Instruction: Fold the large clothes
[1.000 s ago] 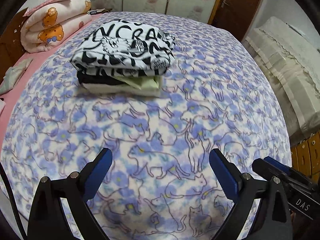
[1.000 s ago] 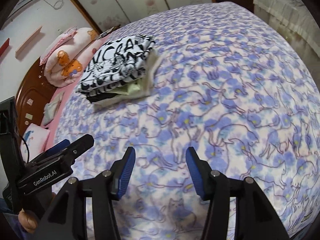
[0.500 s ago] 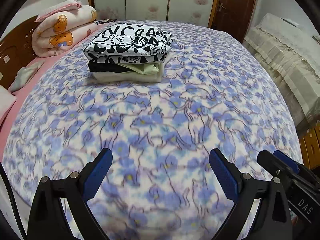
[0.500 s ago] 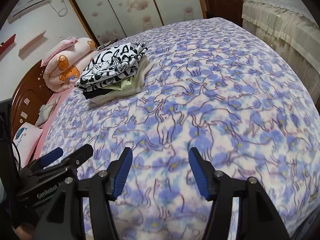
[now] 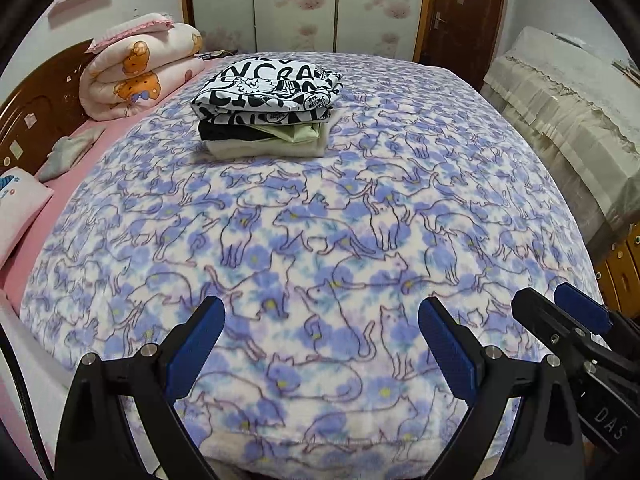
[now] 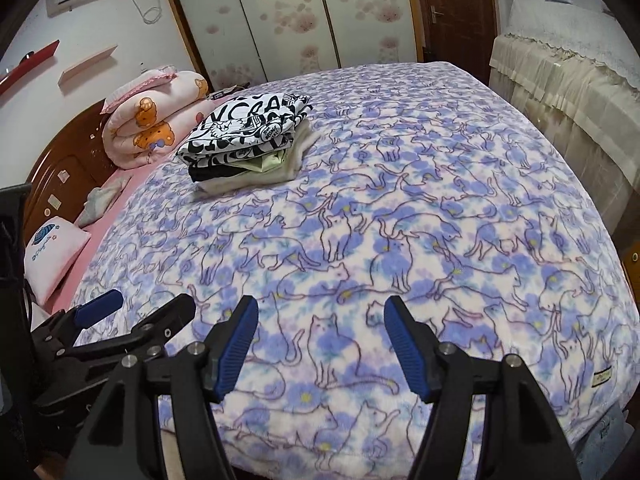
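stack of folded clothes is sitting far up the cat-print fleece blanket, well apart from both grippers, ahead and slightly left, long axis running across the view. left gripper is hanging spread wide, empty, a touch nearer the stack's line. right gripper is opening, nothing between the jaws. top garment is black-and-white lettered cotton, soft and slumping over black, pale green and cream layers.
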### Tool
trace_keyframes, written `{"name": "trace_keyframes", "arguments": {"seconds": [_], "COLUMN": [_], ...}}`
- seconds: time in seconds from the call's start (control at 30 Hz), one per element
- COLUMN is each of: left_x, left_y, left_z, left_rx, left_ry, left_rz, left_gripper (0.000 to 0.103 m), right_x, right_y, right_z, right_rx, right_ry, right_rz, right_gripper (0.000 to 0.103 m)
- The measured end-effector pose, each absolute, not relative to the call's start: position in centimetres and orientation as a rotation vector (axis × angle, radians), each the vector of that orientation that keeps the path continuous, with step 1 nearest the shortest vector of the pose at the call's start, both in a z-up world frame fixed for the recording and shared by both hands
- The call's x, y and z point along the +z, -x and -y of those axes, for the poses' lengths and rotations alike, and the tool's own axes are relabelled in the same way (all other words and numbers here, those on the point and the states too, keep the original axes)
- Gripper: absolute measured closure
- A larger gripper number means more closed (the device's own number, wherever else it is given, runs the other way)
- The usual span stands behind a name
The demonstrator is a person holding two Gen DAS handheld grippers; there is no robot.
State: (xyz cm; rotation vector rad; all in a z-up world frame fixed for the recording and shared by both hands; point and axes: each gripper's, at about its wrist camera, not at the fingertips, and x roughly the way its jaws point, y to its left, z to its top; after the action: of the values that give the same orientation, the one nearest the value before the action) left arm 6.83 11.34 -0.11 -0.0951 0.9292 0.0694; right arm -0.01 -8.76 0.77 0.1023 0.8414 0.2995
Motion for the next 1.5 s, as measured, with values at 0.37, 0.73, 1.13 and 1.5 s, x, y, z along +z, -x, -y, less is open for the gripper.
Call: {"name": "trace_keyframes", "arguments": {"seconds": [0.37,0.73,1.13,1.5], "left_x": [0.6,1.0,1.3,1.2], "left_y": [-5.1,-4.6,-4.7,-4.6], "left_z": [-10.7,-10.7,-10.5,-10.4], "left_rx": [0.090,0.098,0.103,0.105], "left_ry": [0.085,0.082,0.099,0.099], "left_rz": [-0.928,-0.915,-0.934,-0.932], "left_gripper": [0.006,0.006,0.006,0.007], "right_x": [1.0,1.1,1.2,1.1], "right_y": [1.7,1.9,2.1,1.8], "right_z": [9.3,9.5,9.3,9.5], "right_rx": [0.303,0.301,0.297,0.297], "right_ry": [-0.102,-0.094,-0.097,-0.096], "right_rz": [-0.823,-0.818,-0.818,-0.817], "right_gripper": [0.037,0.037,0.037,0.037]}}
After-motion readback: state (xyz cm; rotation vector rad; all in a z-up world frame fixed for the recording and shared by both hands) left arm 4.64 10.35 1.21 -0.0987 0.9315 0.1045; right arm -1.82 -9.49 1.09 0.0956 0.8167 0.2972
